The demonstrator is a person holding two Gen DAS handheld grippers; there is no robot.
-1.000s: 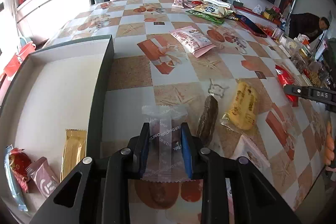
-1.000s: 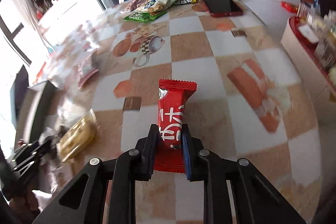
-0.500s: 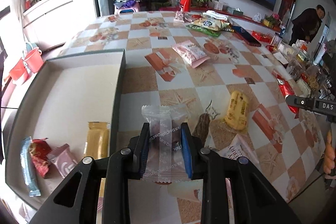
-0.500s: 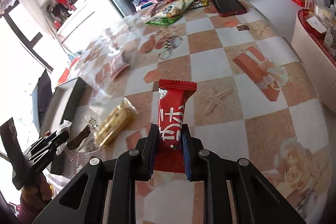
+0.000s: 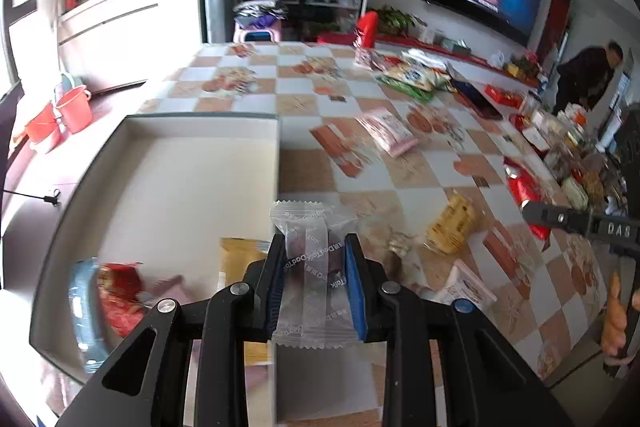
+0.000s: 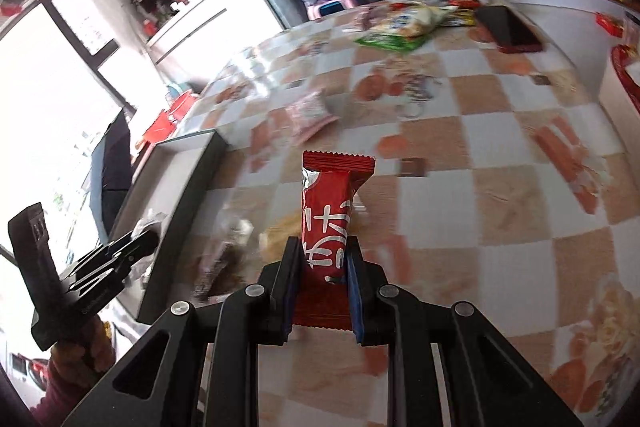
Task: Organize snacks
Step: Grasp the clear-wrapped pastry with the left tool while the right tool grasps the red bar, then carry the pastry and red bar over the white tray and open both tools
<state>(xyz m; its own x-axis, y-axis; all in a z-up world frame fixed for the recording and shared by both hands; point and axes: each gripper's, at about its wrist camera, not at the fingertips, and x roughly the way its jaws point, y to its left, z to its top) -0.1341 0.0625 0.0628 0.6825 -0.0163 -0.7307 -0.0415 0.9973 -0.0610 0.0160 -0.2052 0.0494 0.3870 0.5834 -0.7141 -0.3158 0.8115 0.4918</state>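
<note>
Now each hand-held gripper, the left hand-held gripper point(image 5: 316, 267) clamping the clear-wrapped snack point(image 5: 312, 263) and the right hand-held gripper point(image 6: 324, 267) clamping the red snack bar point(image 6: 328, 223), should release only once well above the box point(image 5: 200, 131).

Clear snack wrapper point(image 5: 313, 269), red white-lettered snack bar point(image 6: 329, 223), orange-and-white checked tablecloth point(image 6: 496, 155), grey-walled tray point(image 5: 200, 131)

Left gripper point(image 5: 314, 281), right gripper point(image 6: 323, 275): fingers clamped.
</note>
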